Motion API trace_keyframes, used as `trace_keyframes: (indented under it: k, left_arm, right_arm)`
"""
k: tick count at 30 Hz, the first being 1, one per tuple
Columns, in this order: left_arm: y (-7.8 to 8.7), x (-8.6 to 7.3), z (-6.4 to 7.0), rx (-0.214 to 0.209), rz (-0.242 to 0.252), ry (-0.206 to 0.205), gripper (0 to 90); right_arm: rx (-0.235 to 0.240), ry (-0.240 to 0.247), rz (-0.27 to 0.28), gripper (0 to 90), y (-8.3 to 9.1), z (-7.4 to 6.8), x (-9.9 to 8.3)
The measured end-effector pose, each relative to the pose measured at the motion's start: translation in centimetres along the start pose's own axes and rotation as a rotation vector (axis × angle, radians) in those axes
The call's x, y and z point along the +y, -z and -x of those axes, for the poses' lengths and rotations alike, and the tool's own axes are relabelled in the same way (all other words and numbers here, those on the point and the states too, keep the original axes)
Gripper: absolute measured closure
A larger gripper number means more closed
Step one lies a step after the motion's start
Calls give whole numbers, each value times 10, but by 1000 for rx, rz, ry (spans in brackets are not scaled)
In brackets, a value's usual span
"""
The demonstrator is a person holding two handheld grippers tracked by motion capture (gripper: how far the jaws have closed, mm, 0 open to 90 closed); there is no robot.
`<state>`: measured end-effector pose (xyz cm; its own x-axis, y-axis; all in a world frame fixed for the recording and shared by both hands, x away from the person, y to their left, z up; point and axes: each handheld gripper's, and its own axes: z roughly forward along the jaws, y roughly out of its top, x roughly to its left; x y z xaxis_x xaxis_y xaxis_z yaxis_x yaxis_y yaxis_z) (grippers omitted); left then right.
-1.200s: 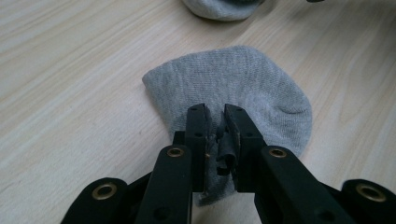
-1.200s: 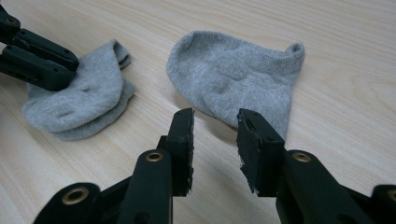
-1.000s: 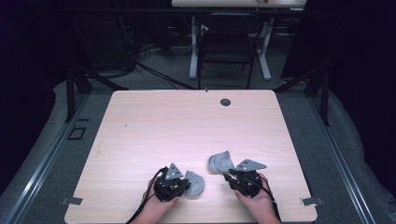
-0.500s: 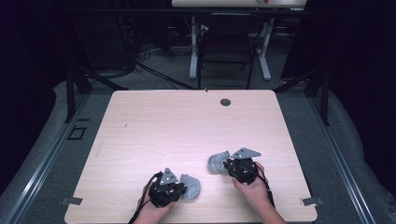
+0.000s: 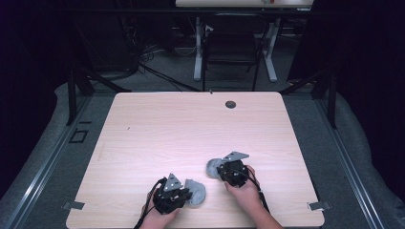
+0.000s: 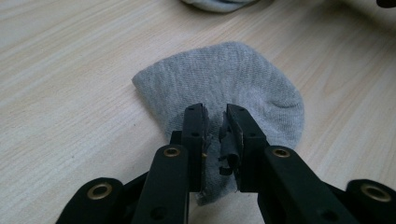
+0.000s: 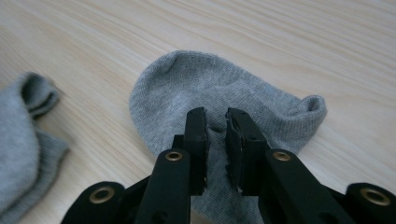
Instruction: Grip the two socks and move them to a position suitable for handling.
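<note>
A fold of the small grey knit sock [image 6: 224, 88] is pinched between the narrowed fingers [image 6: 194, 135] of the left gripper [image 6: 215, 140]; a second grey knit sock [image 7: 210, 88] is nipped likewise by the right gripper [image 7: 215, 140]. Both socks lie on the pale wooden table [image 5: 191, 129], near its front edge. Only thin fabric is held, so a quick lift could let either slip free.

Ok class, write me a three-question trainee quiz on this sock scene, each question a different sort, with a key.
1. True or false: each gripper pinches its own grey sock.
2. What does the left gripper hold? A) a towel B) a grey sock C) nothing
3. Where do both socks lie?

Key:
1. True; the right gripper grips the other sock.
2. B
3. Flat on the wooden table, near the person's edge.
</note>
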<state>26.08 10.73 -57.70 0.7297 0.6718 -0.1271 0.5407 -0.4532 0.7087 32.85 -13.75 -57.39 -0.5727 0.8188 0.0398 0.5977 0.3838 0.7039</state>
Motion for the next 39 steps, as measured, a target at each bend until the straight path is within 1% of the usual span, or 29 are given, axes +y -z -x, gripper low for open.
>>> trace_keyframes:
  k: [3,5,8,10,11,12,14,15,16,18,22,24,27,29,31,34,35,36,37,38,39]
  left_arm:
    - [0,0,3,1,-2,-8,779]
    - [-1,0,4,1,2,-3,779]
    - [-1,0,4,2,3,-4,780]
    - [-1,0,5,1,2,-7,779]
    - [-1,0,5,-1,2,0,779]
    - [-1,0,6,-2,1,1,779]
    - [-1,0,6,0,-1,-10,779]
    - [-1,0,7,2,0,-12,779]
    - [-1,0,7,6,1,-13,779]
    - [-1,-1,8,10,2,-16,778]
    - [-1,-2,10,7,7,-5,776]
    - [-1,-2,11,2,3,-7,774]
    - [0,-2,10,0,2,-11,773]
    - [0,-2,10,-1,6,-7,767]
    - [0,-1,10,-8,2,-7,758]
    - [1,1,9,-15,3,-5,746]
    - [1,1,9,-15,7,-8,742]
    - [1,2,10,-16,11,-1,737]
    - [2,4,11,-21,15,-3,732]
    - [3,5,12,-27,17,-13,729]
    - [3,7,14,-33,25,-9,727]
  right_arm:
    - [16,4,2,777,-5,-9,4]
    - [27,0,13,778,-9,-15,6]
    - [45,12,4,778,-12,-23,9]
    - [55,16,8,777,-15,-28,11]
    - [60,19,7,777,-16,-30,12]
    - [63,18,10,776,-17,-31,12]
    - [74,18,10,775,-19,-34,14]
    - [79,21,2,774,-19,-35,15]
    - [80,15,5,773,-20,-37,15]
    - [86,21,6,770,-21,-40,16]
    - [111,13,2,764,-23,-45,18]
    - [115,16,9,749,-22,-47,17]
    - [121,26,40,734,-11,-49,18]
    - [124,45,60,733,2,-48,18]
    - [127,52,72,732,15,-46,16]
    - [135,45,84,731,35,-39,10]
    - [142,32,90,730,40,-37,7]
    - [149,26,89,730,46,-35,4]
    - [154,17,93,730,50,-33,1]
    - [163,3,98,728,54,-32,-2]
    - [166,-1,101,727,57,-31,-6]
